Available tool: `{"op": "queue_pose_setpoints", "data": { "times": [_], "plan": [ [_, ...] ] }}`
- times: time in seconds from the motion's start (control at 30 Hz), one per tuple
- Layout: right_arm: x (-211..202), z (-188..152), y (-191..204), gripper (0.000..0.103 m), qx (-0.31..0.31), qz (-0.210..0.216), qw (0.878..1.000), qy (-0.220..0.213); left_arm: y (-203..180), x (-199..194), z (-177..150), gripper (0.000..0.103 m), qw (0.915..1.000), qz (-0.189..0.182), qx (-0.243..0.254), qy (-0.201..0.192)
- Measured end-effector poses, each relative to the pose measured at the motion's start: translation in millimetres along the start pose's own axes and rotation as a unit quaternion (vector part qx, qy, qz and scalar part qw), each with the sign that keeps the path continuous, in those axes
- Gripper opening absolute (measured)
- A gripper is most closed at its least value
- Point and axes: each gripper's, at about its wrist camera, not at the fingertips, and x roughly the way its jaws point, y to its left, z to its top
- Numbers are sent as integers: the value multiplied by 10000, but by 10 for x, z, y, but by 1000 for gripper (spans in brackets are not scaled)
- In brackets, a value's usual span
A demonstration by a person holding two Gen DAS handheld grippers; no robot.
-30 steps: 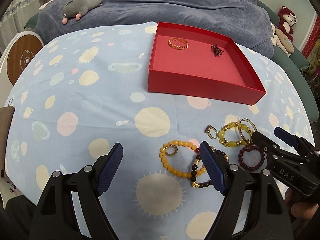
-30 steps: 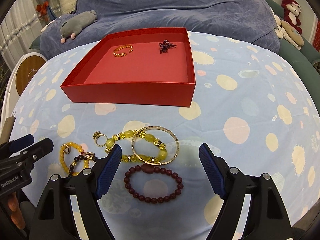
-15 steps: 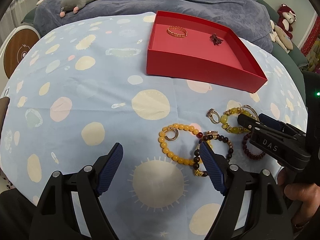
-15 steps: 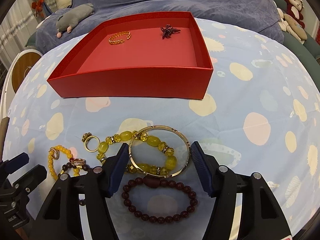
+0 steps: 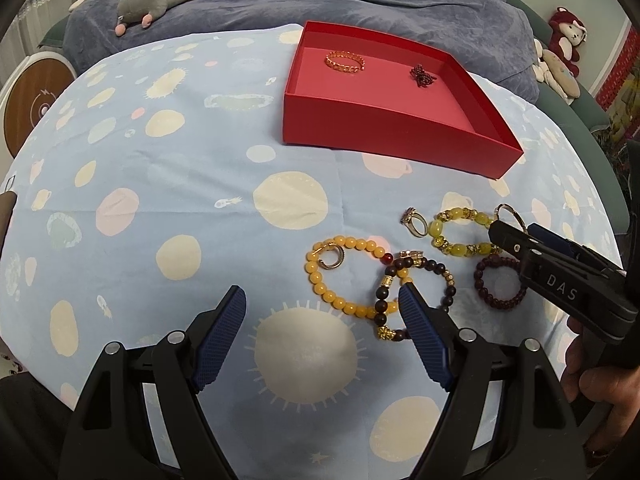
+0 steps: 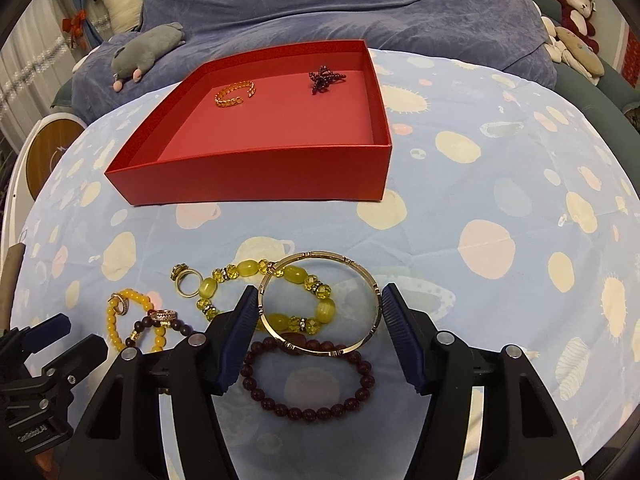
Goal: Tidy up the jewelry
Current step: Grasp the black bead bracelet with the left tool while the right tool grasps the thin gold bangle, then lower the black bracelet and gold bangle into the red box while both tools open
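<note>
Sorting barely begun: only two pieces lying in the red box (image 6: pixel 256 184), a gold chain bracelet (image 6: pixel 235 93) and a dark red beaded knot (image 6: pixel 325 78), both toward its far wall. Left out on the spotted blue cloth (image 6: pixel 480 168) of the desk: gold bangle (image 6: pixel 370 280), yellow-green bead bracelet (image 6: pixel 248 269), maroon bead bracelet (image 6: pixel 312 414), orange bead bracelet (image 5: pixel 344 305), dark brown bead bracelet (image 5: pixel 440 270), stone ring (image 6: pixel 187 280), plus a small hoop (image 5: pixel 331 258), possibly an earring, hard to tell.

Right tongs (image 6: pixel 316 320) released, straddling the bangle, pads close to its rim on both sides but not visibly clamped. Left tongs (image 5: pixel 322 330) also released, holding nothing, right pad over the dark brown bracelet.

Worth watching: bangle overlapping both the yellow-green and maroon strands, so liable to drag them on lifting; orange and brown strands interlaced too. Near wall of the box standing between pile and floor of the box. Grey plush toy (image 6: pixel 148 53) and blue blanket (image 6: pixel 360 4) beyond, well apart
</note>
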Motion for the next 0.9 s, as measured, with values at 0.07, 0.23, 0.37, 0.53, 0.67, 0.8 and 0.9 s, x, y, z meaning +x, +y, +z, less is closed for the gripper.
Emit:
{"op": "queue_pose_setpoints", "data": {
  "times": [0.07,0.23,0.37,0.53,0.67,0.8,0.9],
  "plan": [
    [-59,-28,-37,60,25,5,10000,-16,-43,7,-1,69,10000,-82,19,31],
    [-158,-97,-120,60,83,18,10000,-39,-194,84,4,58,9996,-221,153,104],
    [-184,-135,-138,60,117,49,9999,-22,-315,153,24,50,9989,-314,319,111],
    [-178,-164,-133,60,121,89,9999,16,-352,256,24,35,9983,-408,346,246],
    [-171,-167,-121,60,121,113,9999,20,-345,268,3,22,9980,-428,388,275],
    [-179,-163,-109,60,111,134,9998,11,-318,254,6,9,9972,-606,285,327],
    [-204,-165,-103,60,102,147,9998,-6,-312,226,0,8,9971,-640,249,315]
  ]
}}
